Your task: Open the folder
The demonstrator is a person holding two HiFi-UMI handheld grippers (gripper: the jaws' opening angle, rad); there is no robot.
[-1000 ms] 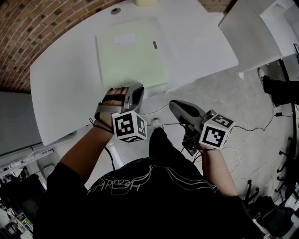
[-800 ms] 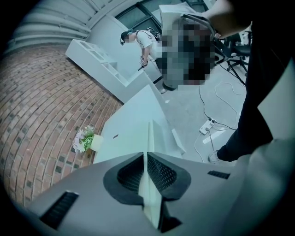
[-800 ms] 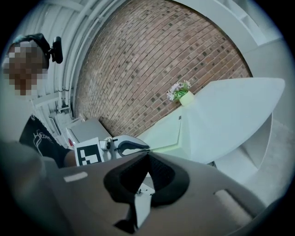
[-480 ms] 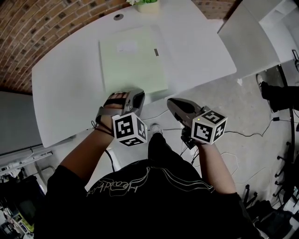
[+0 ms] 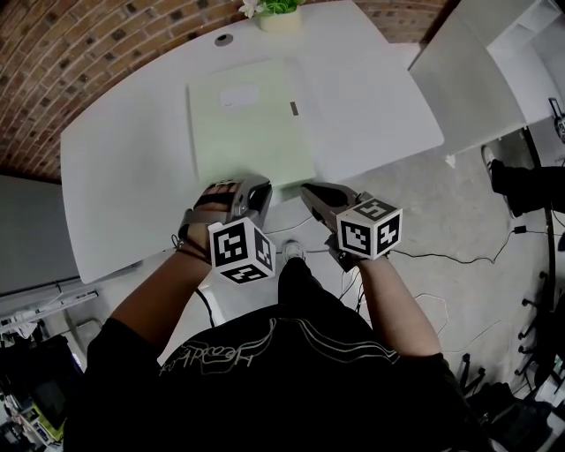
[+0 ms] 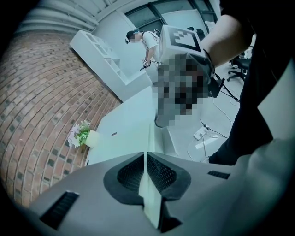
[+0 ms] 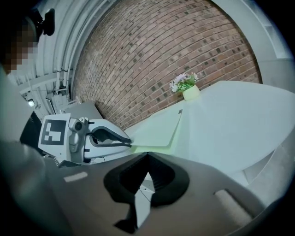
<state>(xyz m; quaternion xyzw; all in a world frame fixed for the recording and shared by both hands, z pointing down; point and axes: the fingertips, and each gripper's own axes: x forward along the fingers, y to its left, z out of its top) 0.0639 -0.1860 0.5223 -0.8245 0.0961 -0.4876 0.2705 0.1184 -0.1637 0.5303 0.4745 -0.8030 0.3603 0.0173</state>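
Note:
A pale green folder (image 5: 252,115) lies closed and flat on the white table (image 5: 380,79), a small dark tab near its right edge. My left gripper (image 5: 260,187) sits at the folder's near edge, shut on that edge; in the left gripper view a thin pale green sheet (image 6: 148,189) runs between the left gripper's (image 6: 145,159) pads. My right gripper (image 5: 307,188) hovers just off the folder's near right corner, jaws together and nothing between them. In the right gripper view the folder (image 7: 159,131) lies ahead, with the left gripper (image 7: 126,145) at its near edge and the right gripper (image 7: 146,159) short of it.
A small flower pot (image 5: 278,13) stands at the table's far edge, beside a round cable hole (image 5: 222,39). White furniture (image 5: 494,62) stands to the right. Cables (image 5: 441,256) trail over the floor below the table edge. A person (image 6: 143,39) stands far off.
My right gripper has moved forward and left, from over the floor to the folder's near right corner, rolling as it went. The left gripper has stayed on the folder's near edge.

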